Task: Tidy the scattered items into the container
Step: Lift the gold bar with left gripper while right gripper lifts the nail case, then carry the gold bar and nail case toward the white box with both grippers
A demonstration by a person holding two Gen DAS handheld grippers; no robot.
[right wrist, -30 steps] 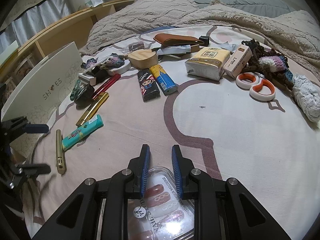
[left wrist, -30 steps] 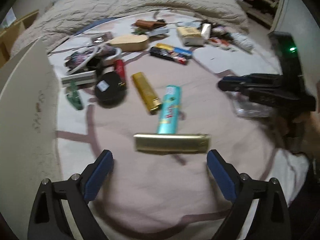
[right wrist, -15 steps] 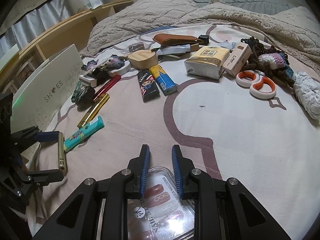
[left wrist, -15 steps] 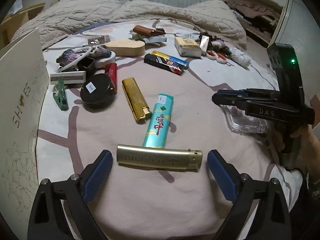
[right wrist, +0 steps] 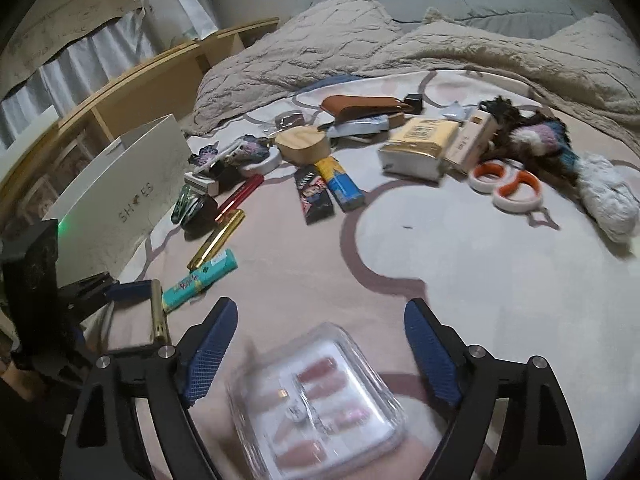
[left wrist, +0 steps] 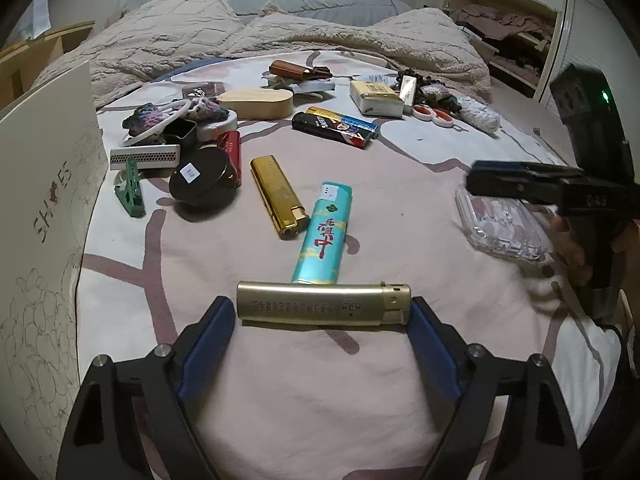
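A long gold lighter (left wrist: pixel 323 305) lies crosswise between the open fingers of my left gripper (left wrist: pixel 322 312); the pads (left wrist: pixel 216 320) are at its two ends, and I cannot tell if they touch it. My right gripper (right wrist: pixel 320 332) is open over a clear plastic box of press-on nails (right wrist: pixel 316 396), which lies on the bedspread. The white shoe box (left wrist: pixel 44 208) stands at the left; it also shows in the right wrist view (right wrist: pixel 120 196). A teal lighter (left wrist: pixel 326 236) and a shiny gold lighter (left wrist: pixel 278 196) lie just beyond the left gripper.
Further back lie a black round tin (left wrist: pixel 200 178), a green clip (left wrist: pixel 130 192), a red lighter (left wrist: pixel 232 150), two printed lighters (left wrist: pixel 340 128), a wooden case (left wrist: pixel 256 103), a tissue pack (right wrist: pixel 418 148), orange scissors (right wrist: pixel 506 184) and yarn (right wrist: pixel 608 196). A beige blanket (left wrist: pixel 280 36) is bunched behind.
My right gripper has opened and let go of the nail box, which now lies on the bed. My left gripper has moved forward so the long gold lighter sits between its fingers.
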